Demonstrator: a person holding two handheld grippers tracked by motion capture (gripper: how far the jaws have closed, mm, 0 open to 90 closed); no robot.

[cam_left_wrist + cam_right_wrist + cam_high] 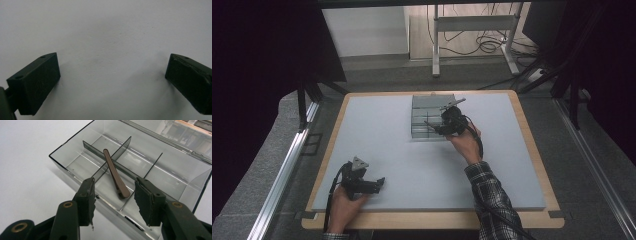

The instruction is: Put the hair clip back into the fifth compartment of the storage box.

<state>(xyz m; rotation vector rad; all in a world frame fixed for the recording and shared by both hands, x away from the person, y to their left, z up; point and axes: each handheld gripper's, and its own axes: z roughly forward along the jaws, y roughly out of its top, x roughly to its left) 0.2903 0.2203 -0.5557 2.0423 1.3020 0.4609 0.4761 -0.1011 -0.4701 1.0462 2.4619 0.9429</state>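
clip: brown hair clip [115,175] lying across dividers in clear box [140,165], centre frame | right tool [113,201]: spread, pinching nothing, hanging just below clip | left tool [112,82]: spread, idling on surface [105,30] | progress: clip seemingly placed, lid closing probably remaining

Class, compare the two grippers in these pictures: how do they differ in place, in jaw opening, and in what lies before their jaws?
The left gripper lies low at the table's near edge; the right gripper reaches over the clear compartment box farther back. The left gripper's jaws stand wide over bare table; the right gripper's jaws are narrower. No object lies between the left's; a brown hair clip lies across a divider beyond the right's, untouched. Both are black, hand-held and open.
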